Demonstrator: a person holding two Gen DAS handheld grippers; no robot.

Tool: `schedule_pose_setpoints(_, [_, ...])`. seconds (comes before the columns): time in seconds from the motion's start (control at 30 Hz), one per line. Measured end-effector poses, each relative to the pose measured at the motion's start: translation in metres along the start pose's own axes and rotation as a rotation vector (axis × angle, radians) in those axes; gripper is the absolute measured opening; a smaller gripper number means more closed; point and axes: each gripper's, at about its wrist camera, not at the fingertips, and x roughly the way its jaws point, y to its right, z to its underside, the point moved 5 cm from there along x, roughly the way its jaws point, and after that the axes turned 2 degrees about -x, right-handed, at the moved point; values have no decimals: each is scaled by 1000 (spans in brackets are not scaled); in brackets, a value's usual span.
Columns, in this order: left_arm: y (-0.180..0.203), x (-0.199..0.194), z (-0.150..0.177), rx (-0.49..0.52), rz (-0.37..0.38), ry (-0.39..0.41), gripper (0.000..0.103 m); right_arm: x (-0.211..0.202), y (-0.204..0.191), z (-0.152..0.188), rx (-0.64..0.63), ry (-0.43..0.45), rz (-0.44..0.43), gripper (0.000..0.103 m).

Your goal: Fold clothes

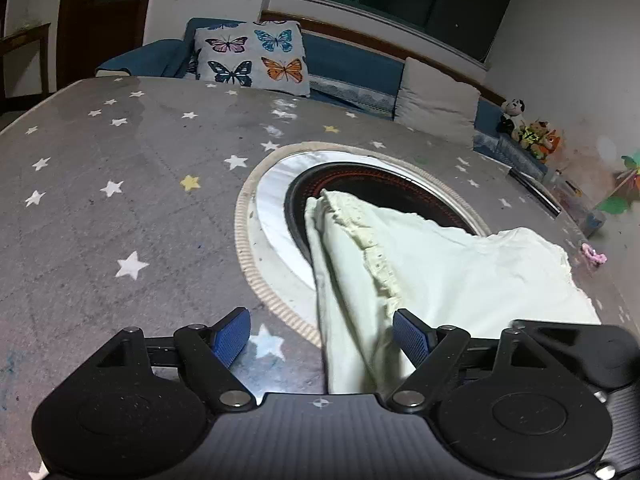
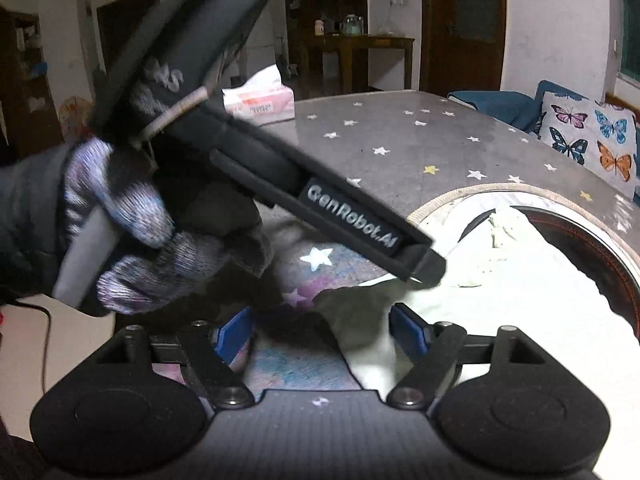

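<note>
Both wrist views low, close over the table (image 1: pixel 120 200), sharing seemingly one garment (image 1: pixel 440 272).

Star-print table (image 1: pixel 120 184) — pale garment (image 1: pixel 460 272), tissue pack (image 2: pixel 260 102)

A butterfly-print cushion (image 1: pixel 253 56) leans on a blue sofa (image 1: pixel 352 65) behind the star-patterned table (image 1: pixel 120 168); plush toys (image 1: pixel 528 130) sit further along.

Soft pale cloth garment (image 1: pixel 440 272) with frilly trim, glossy star-print table cover (image 1: pixel 120 168), knitted glove (image 2: pixel 132 220)
</note>
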Motion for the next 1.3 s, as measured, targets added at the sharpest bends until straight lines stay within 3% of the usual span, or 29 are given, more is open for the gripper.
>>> schedule_pose_setpoints(0.17, [-2, 1, 6, 23, -25, -1, 82, -25, 8, 2, 44, 21, 7, 77])
schedule_pose_setpoints(0.47, [5, -4, -3, 75, -88, 30, 83, -61, 78, 23, 272, 33, 160, 78])
schedule_pose_setpoints(0.7, [27, 11, -27, 142, -98, 44, 93, -81, 135, 45, 465, 68, 257, 83])
schedule_pose_setpoints(0.93, [48, 48, -46, 231, -117, 20, 97, -87, 171, 63, 546, 63, 334, 84])
schedule_pose_setpoints(1.17, [34, 79, -50, 271, -189, -30, 97, -100, 193, 81, 605, 60, 409, 87])
schedule_pose_setpoints(1.3, [28, 81, -49, 264, -179, -37, 98, -104, 188, 80, 580, 53, 438, 91])
